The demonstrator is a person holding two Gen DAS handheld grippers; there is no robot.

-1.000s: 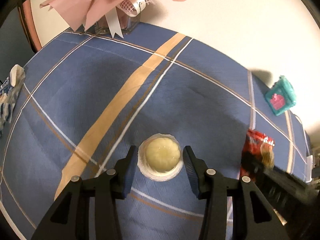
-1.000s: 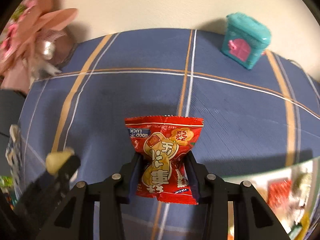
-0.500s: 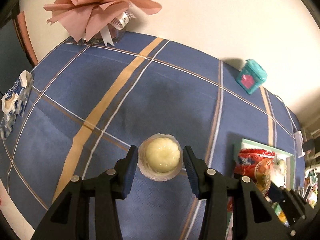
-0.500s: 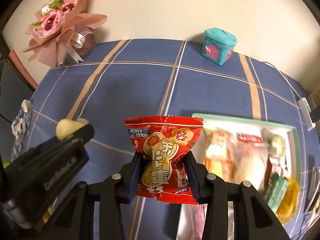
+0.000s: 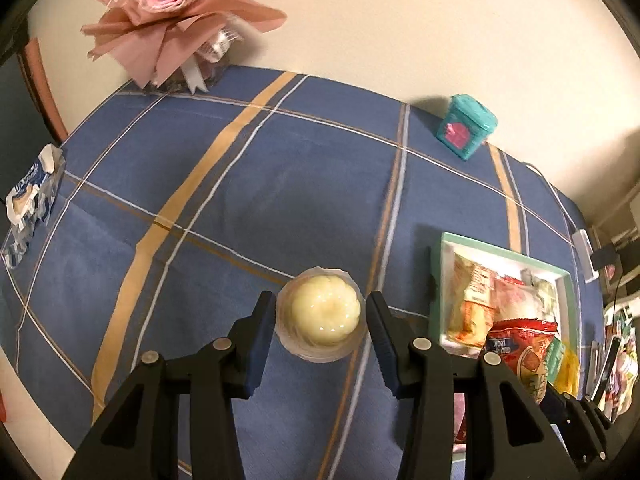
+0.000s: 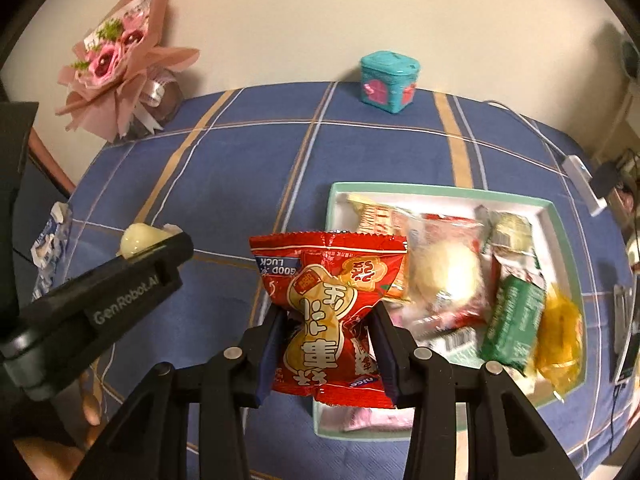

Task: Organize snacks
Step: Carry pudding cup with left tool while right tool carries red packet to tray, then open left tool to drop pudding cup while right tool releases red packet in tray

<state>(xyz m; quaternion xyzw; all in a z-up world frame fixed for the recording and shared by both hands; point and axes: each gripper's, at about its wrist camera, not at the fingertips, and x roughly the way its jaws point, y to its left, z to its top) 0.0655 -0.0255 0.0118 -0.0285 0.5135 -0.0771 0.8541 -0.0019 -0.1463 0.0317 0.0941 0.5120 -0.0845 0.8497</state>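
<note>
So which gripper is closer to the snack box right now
Right. The right gripper, holding a red snack packet, is over the snack box's near-left corner. The left gripper, holding a jelly cup, is off to the box's left.

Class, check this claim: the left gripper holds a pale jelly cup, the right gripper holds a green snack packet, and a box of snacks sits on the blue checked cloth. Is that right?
Not quite. The right gripper holds a red snack packet, not a green one; the right wrist view shows it. The left gripper does hold the jelly cup, and the box of snacks sits on the blue checked cloth.
</note>
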